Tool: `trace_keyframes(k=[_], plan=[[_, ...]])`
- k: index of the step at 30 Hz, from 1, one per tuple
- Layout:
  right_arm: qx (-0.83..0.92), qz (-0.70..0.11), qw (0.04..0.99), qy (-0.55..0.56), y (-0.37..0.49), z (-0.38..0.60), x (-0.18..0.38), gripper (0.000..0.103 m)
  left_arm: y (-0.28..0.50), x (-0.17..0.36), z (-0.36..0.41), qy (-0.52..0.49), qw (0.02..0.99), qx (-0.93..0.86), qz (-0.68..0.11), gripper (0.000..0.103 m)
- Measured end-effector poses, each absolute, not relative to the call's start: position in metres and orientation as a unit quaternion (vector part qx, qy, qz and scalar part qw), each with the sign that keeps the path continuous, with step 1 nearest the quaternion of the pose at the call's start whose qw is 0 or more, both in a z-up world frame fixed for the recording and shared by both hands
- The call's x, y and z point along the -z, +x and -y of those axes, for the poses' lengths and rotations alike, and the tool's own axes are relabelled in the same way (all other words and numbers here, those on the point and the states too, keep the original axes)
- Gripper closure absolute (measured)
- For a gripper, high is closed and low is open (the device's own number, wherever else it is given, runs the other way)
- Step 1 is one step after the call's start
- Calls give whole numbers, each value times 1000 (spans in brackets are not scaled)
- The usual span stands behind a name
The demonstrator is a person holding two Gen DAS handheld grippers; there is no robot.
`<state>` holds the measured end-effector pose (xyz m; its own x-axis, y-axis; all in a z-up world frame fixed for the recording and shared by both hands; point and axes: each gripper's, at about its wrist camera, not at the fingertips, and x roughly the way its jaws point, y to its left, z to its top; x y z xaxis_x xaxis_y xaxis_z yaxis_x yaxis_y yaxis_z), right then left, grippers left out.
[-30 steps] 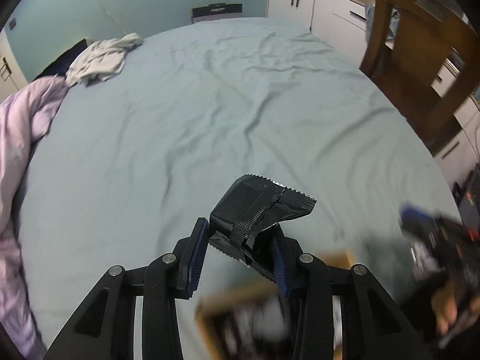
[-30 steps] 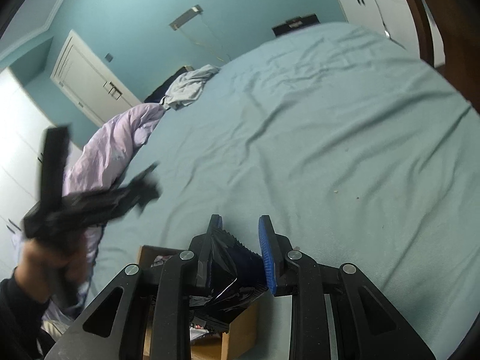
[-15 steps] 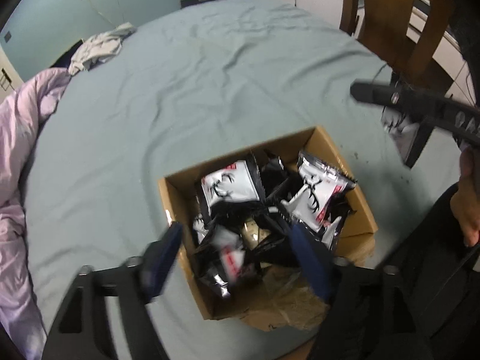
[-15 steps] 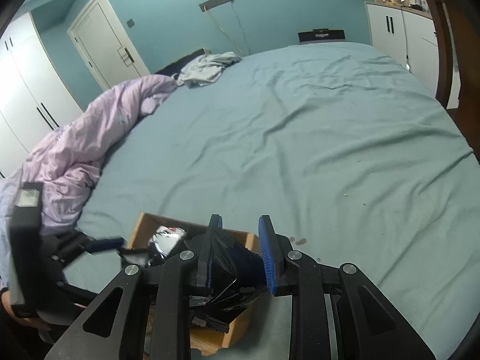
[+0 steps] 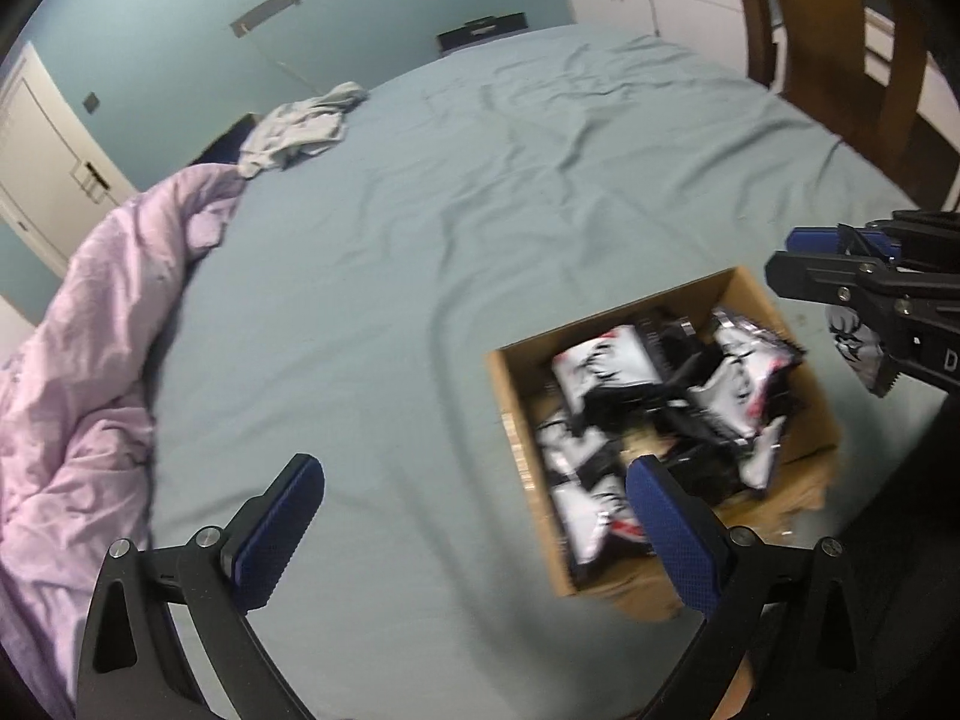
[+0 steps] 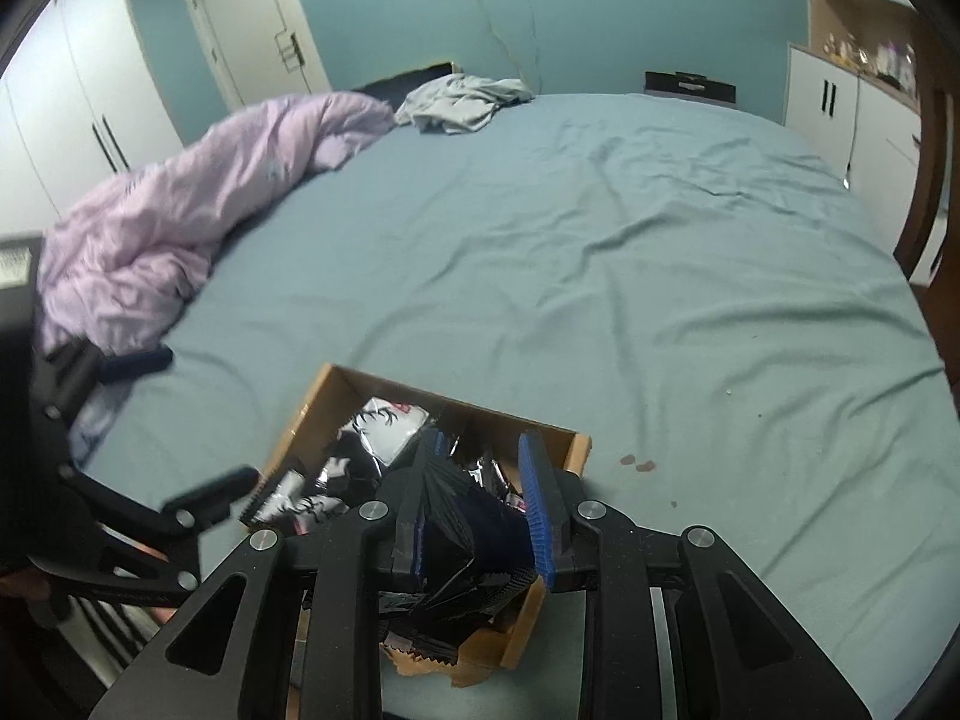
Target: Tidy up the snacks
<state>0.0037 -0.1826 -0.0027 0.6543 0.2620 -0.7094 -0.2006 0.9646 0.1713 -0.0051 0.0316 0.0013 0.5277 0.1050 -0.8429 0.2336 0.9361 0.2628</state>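
The box (image 5: 807, 420) is brown cardboard, matt, with a torn, rough edge. The snack packets (image 5: 603, 363) inside it look like glossy plastic film. The bed sheet (image 6: 600, 252) is matt cloth with soft wrinkles, and the lilac duvet (image 6: 180, 204) is crumpled cloth. The gripper pads (image 5: 276, 531) are blue and finely ribbed, on matt black plastic arms with small shiny metal screws. The chair (image 5: 840, 60) is dark, smooth wood.

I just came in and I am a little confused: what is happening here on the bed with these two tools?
A person is sorting snack packets into a cardboard box on the bed, with a gripper in each hand. The left gripper has just been opening and holds nothing between its fingers. The right gripper is shut on a dark snack packet above the box, which already holds many black-and-white packets.
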Motion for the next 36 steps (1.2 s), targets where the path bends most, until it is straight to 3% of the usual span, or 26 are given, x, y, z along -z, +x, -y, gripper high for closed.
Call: trace_keyframes(k=[2, 4, 6, 11, 36], plan=[[-115, -394, 911, 36, 7, 180, 2, 78, -4, -1, -33, 183, 857, 22, -481, 0], [-108, -396, 911, 50, 7, 183, 2, 71, -2, -2, -34, 183, 857, 15, -481, 0], [-109, -389, 913, 63, 3, 186, 1, 49, 0, -4, -34, 181, 859, 11, -479, 0], [-63, -348, 932, 79, -14, 196, -6, 20, 4, -7, -34, 178, 862, 3, -474, 0], [-35, -400, 913, 75, 19, 194, 1, 18, 17, 3, -32, 131, 855, 30, -500, 0]])
